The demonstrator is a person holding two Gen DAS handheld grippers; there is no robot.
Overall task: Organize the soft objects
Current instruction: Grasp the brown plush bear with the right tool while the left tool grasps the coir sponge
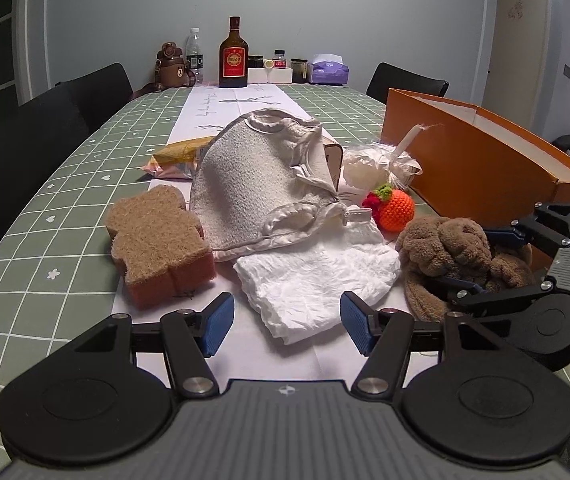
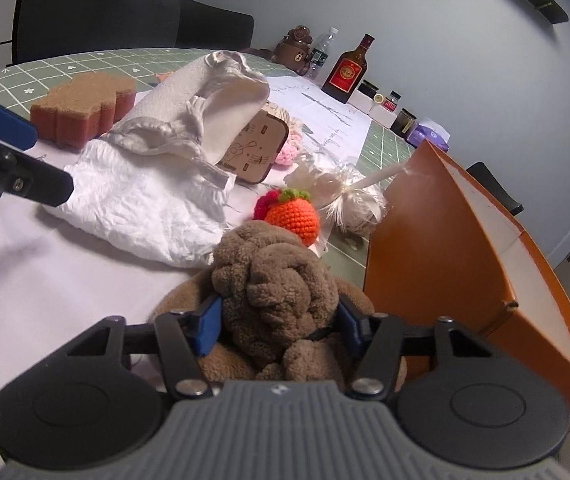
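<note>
My right gripper (image 2: 281, 326) is shut on a brown fluffy towel (image 2: 281, 292), which rests on the table beside the orange box (image 2: 437, 248); the towel also shows in the left wrist view (image 1: 449, 248). My left gripper (image 1: 287, 326) is open and empty, just in front of a crumpled white cloth (image 1: 317, 284). Behind it lie a bear-shaped brown sponge (image 1: 157, 236), a grey-white bath mitt (image 1: 253, 184) and an orange crocheted fruit (image 1: 395, 210). A white bagged puff (image 1: 369, 168) lies further back.
A small wooden box (image 2: 259, 148) sits partly under the mitt, with pink crochet (image 2: 285, 156) beside it. A yellow snack bag (image 1: 177, 156) lies left. Bottles, jars and a tissue pack (image 1: 329, 70) line the far edge. Black chairs stand around the table.
</note>
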